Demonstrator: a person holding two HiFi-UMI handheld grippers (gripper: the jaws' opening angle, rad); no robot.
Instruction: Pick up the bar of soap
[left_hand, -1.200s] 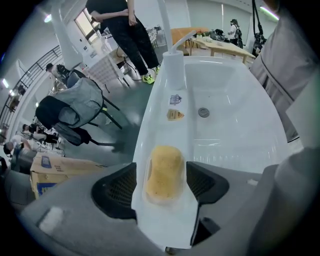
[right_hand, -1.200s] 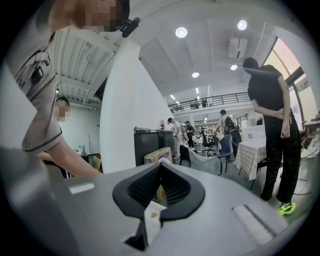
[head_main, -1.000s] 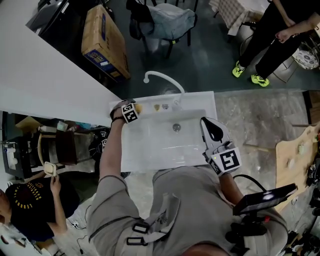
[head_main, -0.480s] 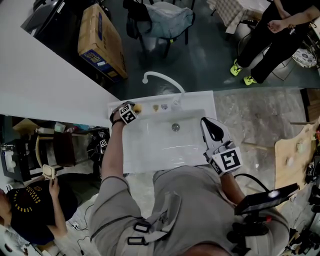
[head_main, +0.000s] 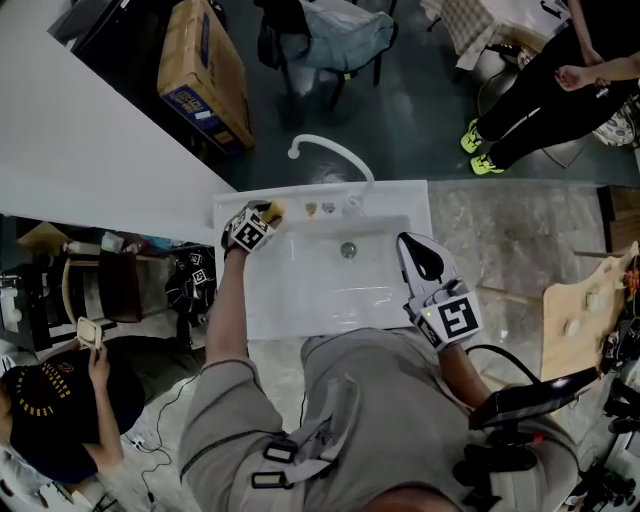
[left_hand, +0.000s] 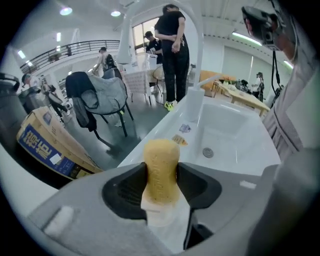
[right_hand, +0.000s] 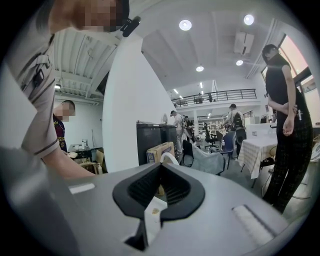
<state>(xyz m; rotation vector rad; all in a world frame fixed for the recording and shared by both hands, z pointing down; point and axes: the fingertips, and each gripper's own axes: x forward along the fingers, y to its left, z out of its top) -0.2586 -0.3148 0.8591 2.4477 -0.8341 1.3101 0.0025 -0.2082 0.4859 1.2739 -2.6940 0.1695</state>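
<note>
Your left claw (left_hand: 161, 175) pinches the yellow bar of soap (left_hand: 161, 152) between its pads, at the back left corner of the sink (head_main: 300, 295). Your right claw (right_hand: 160, 167) is pressed together, empty.

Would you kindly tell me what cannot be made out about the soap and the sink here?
Bar of soap: left gripper view, lower end hidden behind the left gripper's body, so whether it is off the sink is unclear.
Small items on the sink's ledge: head view, too small to name.
Faucet: right gripper view, mostly hidden behind the right gripper's shut jaws.
</note>
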